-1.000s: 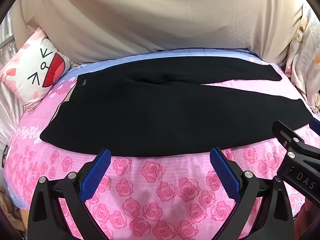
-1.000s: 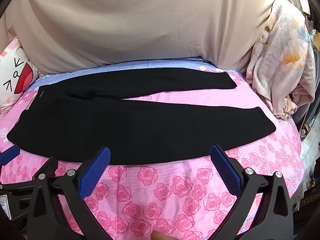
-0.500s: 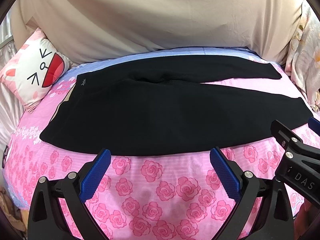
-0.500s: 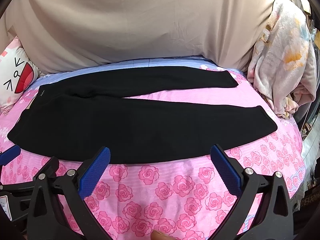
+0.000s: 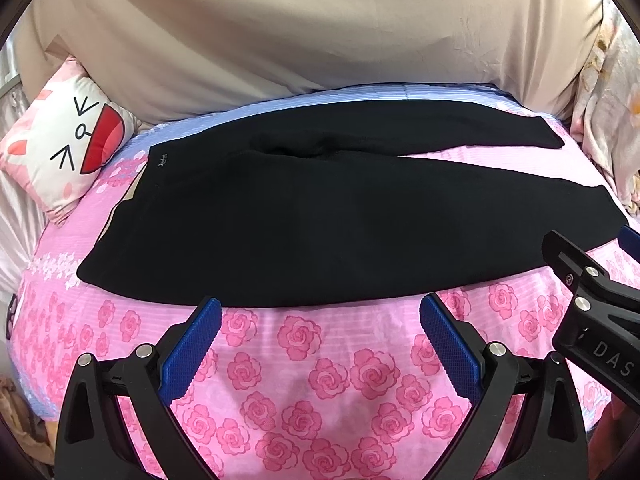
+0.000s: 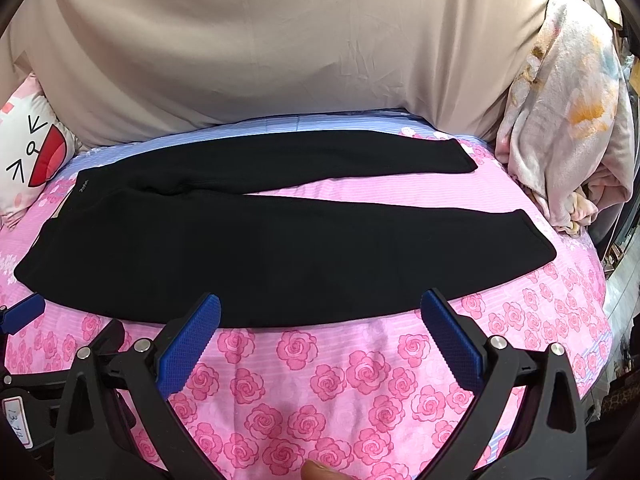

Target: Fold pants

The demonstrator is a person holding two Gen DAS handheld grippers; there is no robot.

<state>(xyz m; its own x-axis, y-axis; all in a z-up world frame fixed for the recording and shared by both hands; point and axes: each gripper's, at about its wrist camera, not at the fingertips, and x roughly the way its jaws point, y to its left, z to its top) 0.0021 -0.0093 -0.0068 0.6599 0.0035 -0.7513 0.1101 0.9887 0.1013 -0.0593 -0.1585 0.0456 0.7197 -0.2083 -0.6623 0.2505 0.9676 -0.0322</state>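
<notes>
Black pants (image 5: 320,224) lie flat on a pink rose-print bed sheet (image 5: 320,380), waist at the left, two legs spread apart toward the right; they also show in the right wrist view (image 6: 280,256). My left gripper (image 5: 320,312) is open and empty, hovering just short of the pants' near edge. My right gripper (image 6: 320,312) is open and empty, also just before the near edge, further right. The right gripper's body (image 5: 592,312) shows at the right of the left wrist view.
A cat-face pillow (image 5: 68,140) lies at the far left. A beige sheet (image 5: 320,32) hangs behind the bed. A crumpled floral blanket (image 6: 568,128) is piled at the right end. The bed edge drops off at the right (image 6: 600,320).
Both grippers have drifted very slightly; the pants have not moved and both grippers stay open.
</notes>
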